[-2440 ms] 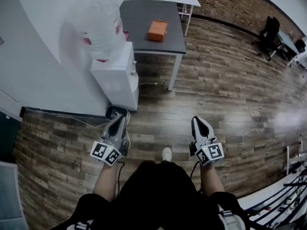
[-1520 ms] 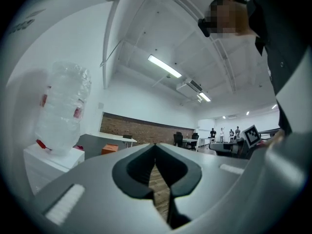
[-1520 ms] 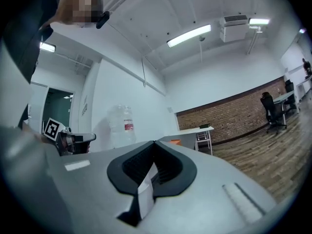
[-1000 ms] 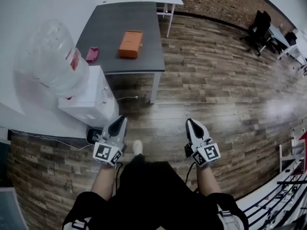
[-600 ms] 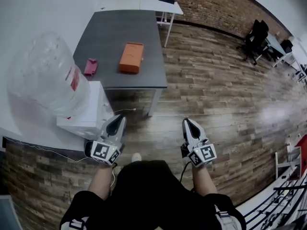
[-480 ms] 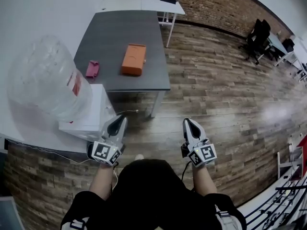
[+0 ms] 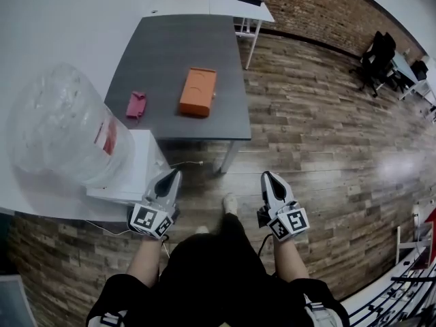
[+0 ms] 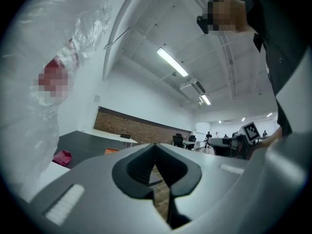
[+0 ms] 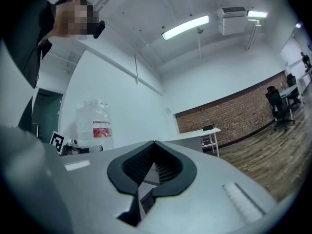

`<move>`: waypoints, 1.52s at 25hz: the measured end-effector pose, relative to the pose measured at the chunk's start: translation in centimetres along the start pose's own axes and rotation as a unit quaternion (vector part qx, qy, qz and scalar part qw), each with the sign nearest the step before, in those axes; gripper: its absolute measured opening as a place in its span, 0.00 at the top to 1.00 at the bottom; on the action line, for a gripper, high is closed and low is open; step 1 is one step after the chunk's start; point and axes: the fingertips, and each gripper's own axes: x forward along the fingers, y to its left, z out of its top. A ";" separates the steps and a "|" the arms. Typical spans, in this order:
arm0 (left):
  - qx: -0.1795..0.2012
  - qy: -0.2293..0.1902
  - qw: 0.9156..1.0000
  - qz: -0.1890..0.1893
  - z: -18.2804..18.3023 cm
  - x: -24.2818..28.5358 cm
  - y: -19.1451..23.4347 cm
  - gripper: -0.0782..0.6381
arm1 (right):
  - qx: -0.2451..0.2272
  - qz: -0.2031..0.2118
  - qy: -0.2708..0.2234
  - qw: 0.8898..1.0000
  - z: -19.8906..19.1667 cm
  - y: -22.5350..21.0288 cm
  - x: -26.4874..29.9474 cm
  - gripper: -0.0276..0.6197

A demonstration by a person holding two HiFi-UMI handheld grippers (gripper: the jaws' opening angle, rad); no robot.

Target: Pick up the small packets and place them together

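Observation:
On the grey table [image 7: 174, 53] lie an orange packet [image 7: 198, 92] and, to its left, a smaller pink packet [image 7: 136, 105]. Both grippers are held level over the wooden floor, short of the table's near edge. My left gripper [image 7: 169, 179] is shut with nothing in it, close beside the water dispenser. My right gripper [image 7: 269, 180] is shut and empty too. The left gripper view shows its jaws [image 8: 156, 145] meeting, with the pink packet [image 8: 62, 157] and orange packet [image 8: 112, 151] beyond them. The right gripper [image 9: 154, 143] points towards the white desk.
A water dispenser [image 7: 133, 172] with a big clear bottle [image 7: 61, 125] stands left of the table's near end. A white desk [image 7: 211, 2] lies behind the grey table. Office chairs [image 7: 379, 53] stand far right. A metal rack [image 7: 409, 285] is at the lower right.
The person has walked towards the grey table, which now sits nearer and larger in view. Both shut grippers came along with the body. A foot now shows between them.

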 end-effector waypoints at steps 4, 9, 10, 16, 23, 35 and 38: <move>-0.012 -0.009 1.000 0.016 -0.5 2.0 1.2 0.89 | 0.004 0.018 0.008 1.000 -0.6 -1.6 2.8 0.95; -0.004 -0.019 0.999 0.039 0.5 5.8 2.7 0.89 | 0.000 0.049 0.007 0.999 0.8 -5.0 6.6 0.95; -0.002 -0.022 0.999 0.044 0.7 6.5 2.9 0.89 | -0.004 0.056 0.007 0.998 1.1 -5.7 7.4 0.95; 0.018 -0.014 0.997 0.070 1.0 9.8 4.3 0.89 | -0.008 0.071 0.006 0.997 1.4 -9.6 11.6 0.95; 0.013 -0.021 0.994 0.110 1.3 13.9 6.1 0.89 | -0.016 0.084 0.004 0.996 3.4 -15.1 15.0 0.95; 0.035 -0.007 0.990 0.139 2.1 16.8 8.9 0.89 | -0.017 0.114 0.031 0.993 2.5 -17.5 19.3 0.95; 0.039 -0.008 0.990 0.136 2.2 17.7 10.2 0.89 | -0.023 0.119 0.033 0.992 2.3 -17.0 21.3 0.95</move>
